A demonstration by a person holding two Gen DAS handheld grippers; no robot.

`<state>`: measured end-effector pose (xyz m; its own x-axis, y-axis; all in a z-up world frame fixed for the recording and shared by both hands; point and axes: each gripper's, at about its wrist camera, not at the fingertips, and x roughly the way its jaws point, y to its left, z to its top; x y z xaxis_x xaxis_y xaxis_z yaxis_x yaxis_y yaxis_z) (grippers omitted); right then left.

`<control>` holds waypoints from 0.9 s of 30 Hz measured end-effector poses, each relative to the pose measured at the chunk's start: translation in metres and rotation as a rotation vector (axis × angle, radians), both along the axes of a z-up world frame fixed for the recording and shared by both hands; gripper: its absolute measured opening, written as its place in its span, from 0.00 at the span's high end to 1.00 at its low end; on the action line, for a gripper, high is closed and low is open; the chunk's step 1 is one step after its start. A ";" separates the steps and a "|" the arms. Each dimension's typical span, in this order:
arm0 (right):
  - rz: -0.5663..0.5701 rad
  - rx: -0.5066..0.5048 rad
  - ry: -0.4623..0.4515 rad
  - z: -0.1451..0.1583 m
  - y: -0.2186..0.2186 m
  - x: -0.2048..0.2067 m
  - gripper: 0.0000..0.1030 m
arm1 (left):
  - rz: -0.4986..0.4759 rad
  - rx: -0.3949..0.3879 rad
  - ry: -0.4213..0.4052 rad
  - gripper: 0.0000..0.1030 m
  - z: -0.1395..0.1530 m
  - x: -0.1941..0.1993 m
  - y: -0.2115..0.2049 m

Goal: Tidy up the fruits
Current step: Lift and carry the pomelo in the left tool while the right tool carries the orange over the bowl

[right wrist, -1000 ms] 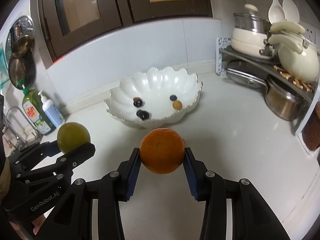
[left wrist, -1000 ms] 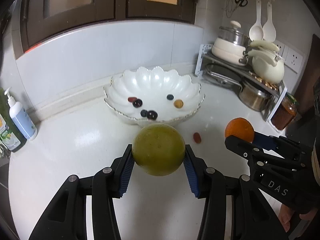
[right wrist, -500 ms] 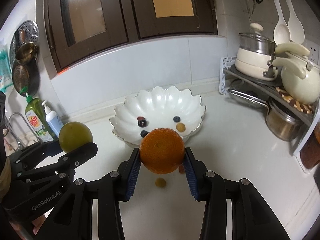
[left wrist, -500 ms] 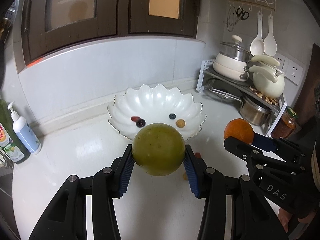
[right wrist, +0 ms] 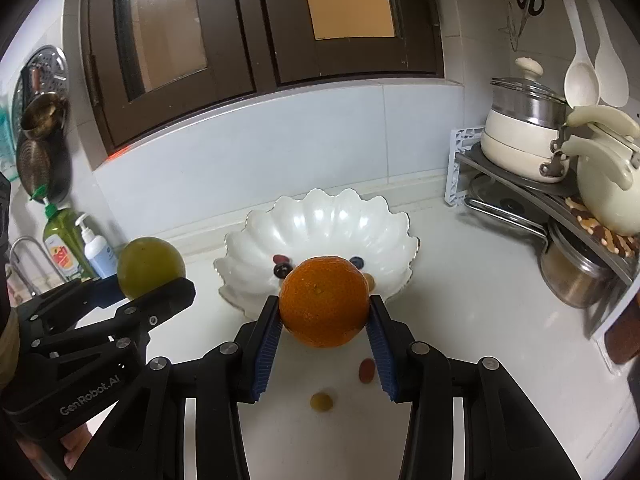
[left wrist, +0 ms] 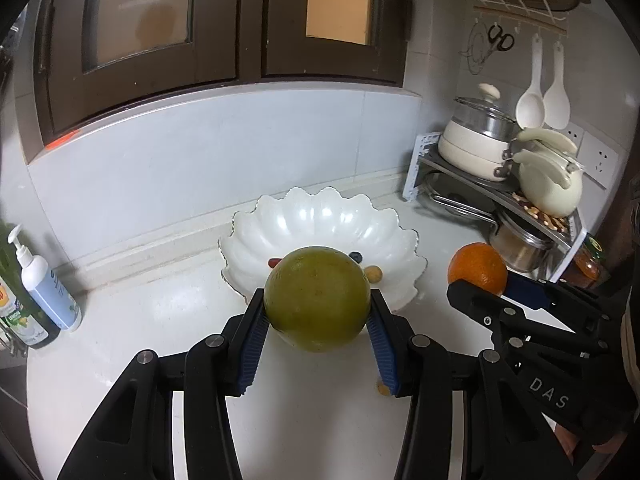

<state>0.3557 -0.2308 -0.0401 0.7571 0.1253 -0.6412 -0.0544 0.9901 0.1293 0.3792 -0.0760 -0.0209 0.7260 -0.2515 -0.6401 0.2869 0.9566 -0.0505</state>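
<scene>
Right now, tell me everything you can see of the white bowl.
The bowl is glossy white, like glazed ceramic, with a scalloped, petal-shaped wall and a thin dark-edged rim. It sits upright on the white counter near the back wall, touched by neither gripper. Inside lie a few small fruits: dark berries, a reddish one and a tan one. The held green fruit and orange hide part of its front.

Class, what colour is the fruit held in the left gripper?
Yellowish green fruit; clearest in the left wrist view.
</scene>
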 end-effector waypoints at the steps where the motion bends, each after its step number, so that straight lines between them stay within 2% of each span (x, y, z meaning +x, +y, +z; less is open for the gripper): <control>1: -0.001 -0.003 0.002 0.000 -0.001 0.003 0.57 | 0.001 0.002 0.000 0.54 0.000 0.003 -0.001; 17: 0.010 -0.057 0.072 -0.014 -0.002 0.065 0.57 | 0.013 0.069 0.030 0.54 -0.004 0.058 -0.008; 27: 0.021 -0.051 0.165 -0.032 -0.002 0.104 0.57 | 0.018 0.079 0.119 0.54 -0.022 0.095 -0.006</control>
